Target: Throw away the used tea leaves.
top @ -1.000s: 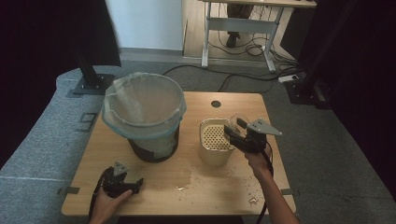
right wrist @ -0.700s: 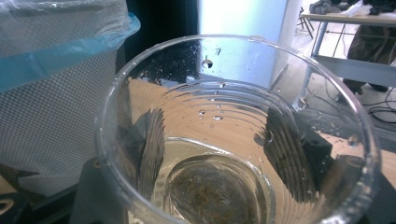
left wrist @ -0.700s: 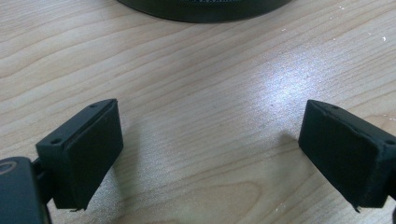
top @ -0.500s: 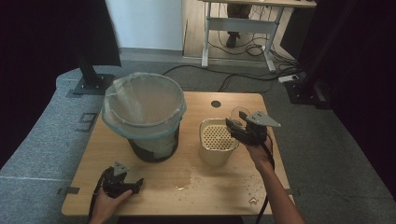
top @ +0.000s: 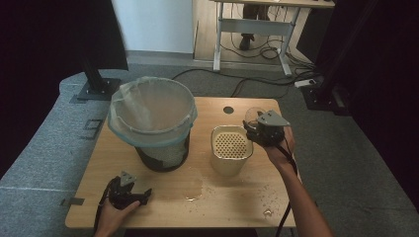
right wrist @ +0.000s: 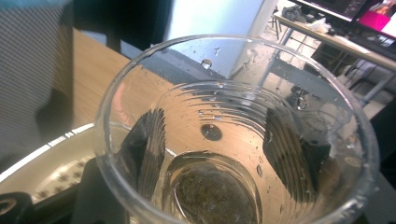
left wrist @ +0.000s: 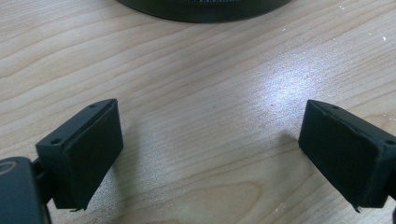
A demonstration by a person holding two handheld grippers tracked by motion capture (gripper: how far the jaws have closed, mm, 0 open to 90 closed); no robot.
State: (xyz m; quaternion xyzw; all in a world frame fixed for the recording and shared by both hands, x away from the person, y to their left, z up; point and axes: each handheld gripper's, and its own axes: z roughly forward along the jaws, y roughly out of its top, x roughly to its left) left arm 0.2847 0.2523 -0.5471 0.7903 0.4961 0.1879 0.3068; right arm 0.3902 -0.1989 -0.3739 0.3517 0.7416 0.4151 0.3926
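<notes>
My right gripper (top: 256, 122) is held above the table at the right and is shut on a clear plastic cup (top: 253, 115). Its jaws have just closed a little tighter on the cup. In the right gripper view the cup (right wrist: 233, 121) has its mouth towards the camera, wet inside, with dark dregs at the bottom. The black fingers (right wrist: 147, 140) show through its wall. Just left of the cup and below it stands a cream container with a perforated strainer top (top: 231, 147). My left gripper (top: 142, 195) rests on the table near the front left edge, its jaws (left wrist: 210, 149) wide open with only bare wood between them.
A dark bin with a pale bag liner (top: 153, 123) stands at the table's left middle; its base (left wrist: 205, 7) shows just beyond my left gripper. A wet patch (top: 192, 190) and scattered crumbs (top: 267, 197) lie on the wooden table (top: 222, 212). A desk and cables stand behind.
My right gripper has risen with the cup and drifted slightly right, away from the strainer container. The left gripper has stayed where it was.
</notes>
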